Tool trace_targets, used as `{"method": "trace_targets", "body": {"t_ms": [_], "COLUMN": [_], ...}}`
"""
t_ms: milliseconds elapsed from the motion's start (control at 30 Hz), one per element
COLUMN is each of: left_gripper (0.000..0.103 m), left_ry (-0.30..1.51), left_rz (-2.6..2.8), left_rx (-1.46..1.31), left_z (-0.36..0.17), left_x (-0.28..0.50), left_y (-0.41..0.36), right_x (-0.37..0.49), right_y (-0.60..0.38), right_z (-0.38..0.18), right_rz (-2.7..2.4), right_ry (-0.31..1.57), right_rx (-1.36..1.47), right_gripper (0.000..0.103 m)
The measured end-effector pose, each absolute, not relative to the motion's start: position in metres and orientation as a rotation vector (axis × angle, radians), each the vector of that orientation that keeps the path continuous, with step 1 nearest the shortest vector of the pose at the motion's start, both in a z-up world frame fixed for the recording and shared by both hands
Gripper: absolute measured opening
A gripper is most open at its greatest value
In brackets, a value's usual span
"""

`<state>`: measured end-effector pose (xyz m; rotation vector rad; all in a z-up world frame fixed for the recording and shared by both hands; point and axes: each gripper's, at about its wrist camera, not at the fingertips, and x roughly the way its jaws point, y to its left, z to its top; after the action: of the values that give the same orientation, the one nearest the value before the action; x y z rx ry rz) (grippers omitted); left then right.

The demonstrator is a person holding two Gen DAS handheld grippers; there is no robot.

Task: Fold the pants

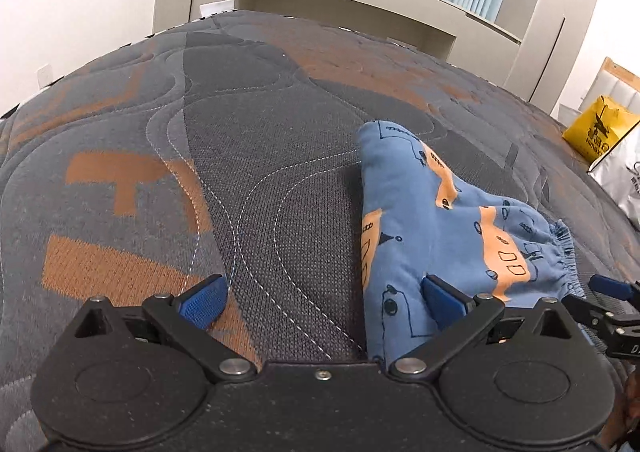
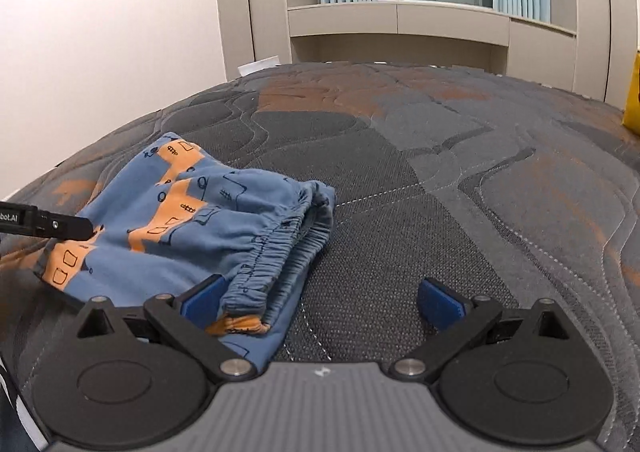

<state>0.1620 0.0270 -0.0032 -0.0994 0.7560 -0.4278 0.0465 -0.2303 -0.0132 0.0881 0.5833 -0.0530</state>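
The blue pants (image 1: 436,220) with orange print lie folded in a compact bundle on the mattress; they also show in the right wrist view (image 2: 192,220), elastic waistband toward the right. My left gripper (image 1: 324,302) is open, its right finger resting on the bundle's near left end. My right gripper (image 2: 320,304) is open, its left finger at the waistband's near corner, holding nothing. The right gripper's tip shows at the edge of the left wrist view (image 1: 608,286), and the left gripper's finger (image 2: 60,228) shows in the right wrist view.
The quilted grey and orange mattress (image 1: 248,140) stretches away on all sides. A yellow bag (image 1: 600,132) and a white bag (image 1: 624,176) sit at the right edge. Cabinets and a window stand beyond the bed.
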Motion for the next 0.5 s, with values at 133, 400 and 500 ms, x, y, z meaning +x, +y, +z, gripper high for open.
{"method": "trace_targets", "body": {"t_ms": [133,400,500], "left_gripper": [0.102,0.102,0.102], "left_ry": [0.748,0.734,0.795], "left_rz": [-0.434,-0.49,-0.477], "left_rx": [-0.122,-0.088,-0.093], "left_z": [0.009,0.021,0.003], "left_x": [0.159,0.184,0.19], "left_y": [0.028,-0.015,-0.021], "right_x": [0.039,0.087,0.108], "right_y": [-0.233,-0.259,-0.271], "right_z": [-0.01,0.014,0.003], "right_rz": [-0.026,0.043,0.152], "right_ry": [0.561,0.526,0.576], "right_rx": [0.102,0.183,0.26], "right_gripper": [0.103,0.103,0.103]}}
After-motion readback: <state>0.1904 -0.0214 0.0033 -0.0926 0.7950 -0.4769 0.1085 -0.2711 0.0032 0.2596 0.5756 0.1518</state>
